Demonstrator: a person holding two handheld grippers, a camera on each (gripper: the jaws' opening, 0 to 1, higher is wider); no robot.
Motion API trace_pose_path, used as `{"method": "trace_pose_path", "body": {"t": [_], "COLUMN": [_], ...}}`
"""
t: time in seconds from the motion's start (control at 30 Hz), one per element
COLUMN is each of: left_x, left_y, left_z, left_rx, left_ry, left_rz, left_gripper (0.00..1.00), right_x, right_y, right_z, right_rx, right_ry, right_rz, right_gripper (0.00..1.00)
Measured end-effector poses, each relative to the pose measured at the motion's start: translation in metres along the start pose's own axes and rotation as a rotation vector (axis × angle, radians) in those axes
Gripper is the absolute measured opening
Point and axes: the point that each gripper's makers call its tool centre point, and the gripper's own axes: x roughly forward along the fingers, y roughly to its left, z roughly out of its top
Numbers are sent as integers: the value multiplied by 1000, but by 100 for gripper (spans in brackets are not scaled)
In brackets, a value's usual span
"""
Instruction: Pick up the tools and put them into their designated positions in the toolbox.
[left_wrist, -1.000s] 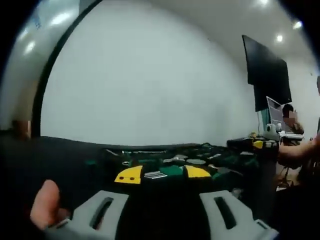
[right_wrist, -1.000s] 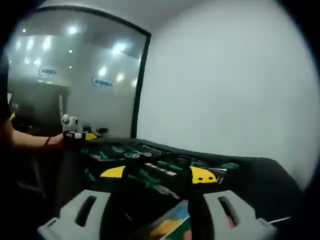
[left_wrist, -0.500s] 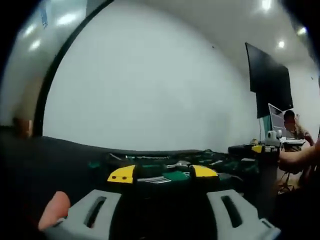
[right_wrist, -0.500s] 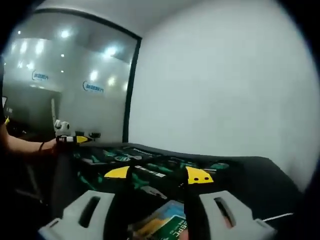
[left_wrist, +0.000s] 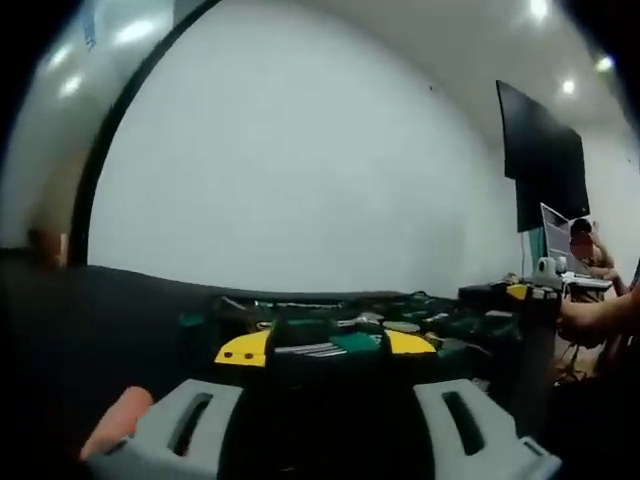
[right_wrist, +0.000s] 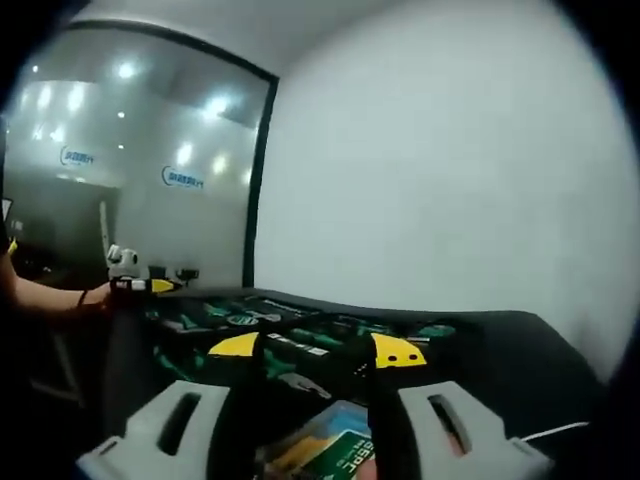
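Observation:
A black toolbox (left_wrist: 440, 325) lies open on the black table, with green-handled tools (left_wrist: 350, 341) and silvery wrenches (left_wrist: 385, 325) in its slots. My left gripper (left_wrist: 326, 346) hovers low just in front of it, open, nothing between the yellow tips. From the other side, the toolbox (right_wrist: 190, 335) with green tools (right_wrist: 285, 352) spreads ahead of my right gripper (right_wrist: 316, 349), which is open too and holds nothing. Which tools lie loose is too dim to tell.
A colourful printed card (right_wrist: 325, 450) lies under the right jaws and a white cable (right_wrist: 545, 434) runs at the right. A person's arm (left_wrist: 600, 315) holds a yellow-tipped device (left_wrist: 515, 291) by the table edge; it also appears as a device (right_wrist: 150, 286) with an arm (right_wrist: 45, 296).
Both views have shifted a little as the hands moved; the toolbox sits slightly nearer the left jaws. A fingertip at the left gripper's base slid lower. Both grippers stay open.

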Motion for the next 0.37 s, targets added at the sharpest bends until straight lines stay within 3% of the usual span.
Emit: {"method": "trace_pose_path", "body": {"t": [0.37], "left_x": [-1], "left_y": [-2], "left_z": [1], "left_rx": [-34], "left_ry": [4], "left_rz": [-14], "left_gripper": [37], "right_x": [-1], "right_y": [0], "right_z": [1], "right_rx": [6], "right_ry": [-5], "right_rz": [1], "right_gripper": [38]}}
